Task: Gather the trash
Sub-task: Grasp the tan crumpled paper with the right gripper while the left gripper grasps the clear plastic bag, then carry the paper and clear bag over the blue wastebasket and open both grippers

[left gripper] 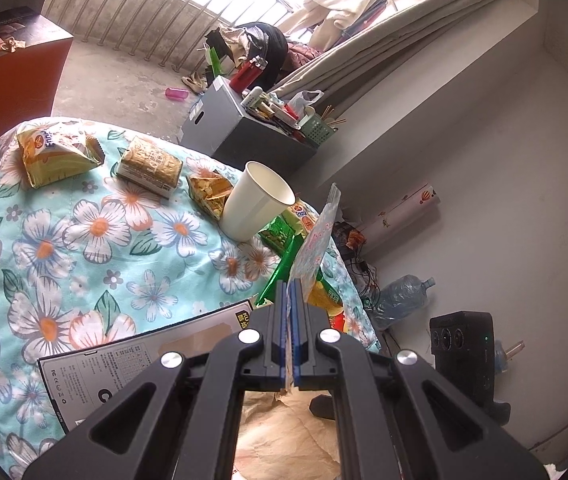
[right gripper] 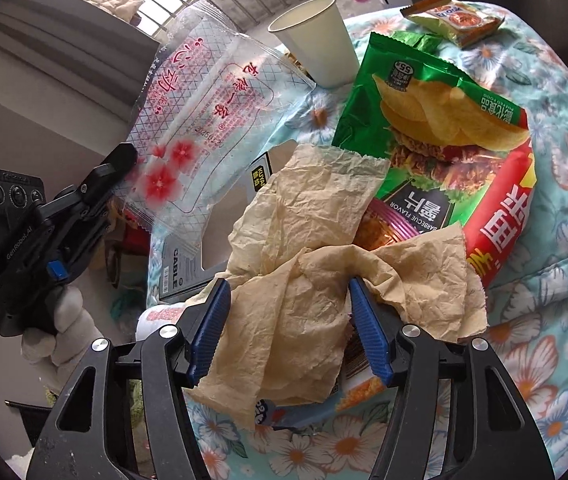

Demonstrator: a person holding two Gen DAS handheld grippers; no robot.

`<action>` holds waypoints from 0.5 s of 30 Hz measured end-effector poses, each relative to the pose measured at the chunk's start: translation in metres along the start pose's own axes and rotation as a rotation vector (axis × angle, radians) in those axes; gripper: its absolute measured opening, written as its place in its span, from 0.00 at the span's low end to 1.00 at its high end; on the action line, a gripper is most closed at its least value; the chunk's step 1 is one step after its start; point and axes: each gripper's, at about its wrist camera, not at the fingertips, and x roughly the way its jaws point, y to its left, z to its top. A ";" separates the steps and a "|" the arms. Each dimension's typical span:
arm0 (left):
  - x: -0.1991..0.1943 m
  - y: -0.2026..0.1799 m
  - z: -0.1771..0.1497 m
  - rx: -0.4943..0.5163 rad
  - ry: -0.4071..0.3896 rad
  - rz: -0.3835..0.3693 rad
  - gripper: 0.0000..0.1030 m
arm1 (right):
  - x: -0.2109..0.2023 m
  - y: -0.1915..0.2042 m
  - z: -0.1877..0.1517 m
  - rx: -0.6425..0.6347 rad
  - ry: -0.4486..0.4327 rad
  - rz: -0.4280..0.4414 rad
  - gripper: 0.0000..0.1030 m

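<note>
My left gripper (left gripper: 294, 282) is shut on a clear plastic wrapper with red flowers (left gripper: 315, 240), held edge-on above the table's right side; in the right wrist view the gripper (right gripper: 126, 160) and the wrapper (right gripper: 204, 120) show at the left. My right gripper (right gripper: 288, 292) is open, its blue pads on either side of a crumpled beige paper (right gripper: 303, 264) that lies on the flowered cloth. A green chip bag (right gripper: 423, 128) lies just beyond the paper. A white paper cup (right gripper: 315, 40) stands behind it and also shows in the left wrist view (left gripper: 254, 204).
Snack packets (left gripper: 56, 156), (left gripper: 150, 166), (left gripper: 208, 192) lie on the flowered tablecloth (left gripper: 84, 248). A flat cable box (left gripper: 124, 356) lies near the front edge. A grey box of clutter (left gripper: 240, 128), a water bottle (left gripper: 401, 296) and a black device (left gripper: 463, 344) sit on the floor at right.
</note>
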 end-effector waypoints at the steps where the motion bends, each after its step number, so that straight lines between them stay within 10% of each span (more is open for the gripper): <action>1: -0.002 0.001 0.000 -0.001 -0.003 0.002 0.01 | 0.003 0.001 0.000 -0.001 0.004 -0.004 0.46; 8: -0.010 0.001 0.000 -0.006 -0.019 0.016 0.01 | -0.002 -0.015 -0.004 0.039 -0.028 0.051 0.06; 15: -0.026 -0.018 -0.001 0.035 -0.074 0.050 0.01 | -0.029 -0.028 -0.010 0.089 -0.142 0.165 0.02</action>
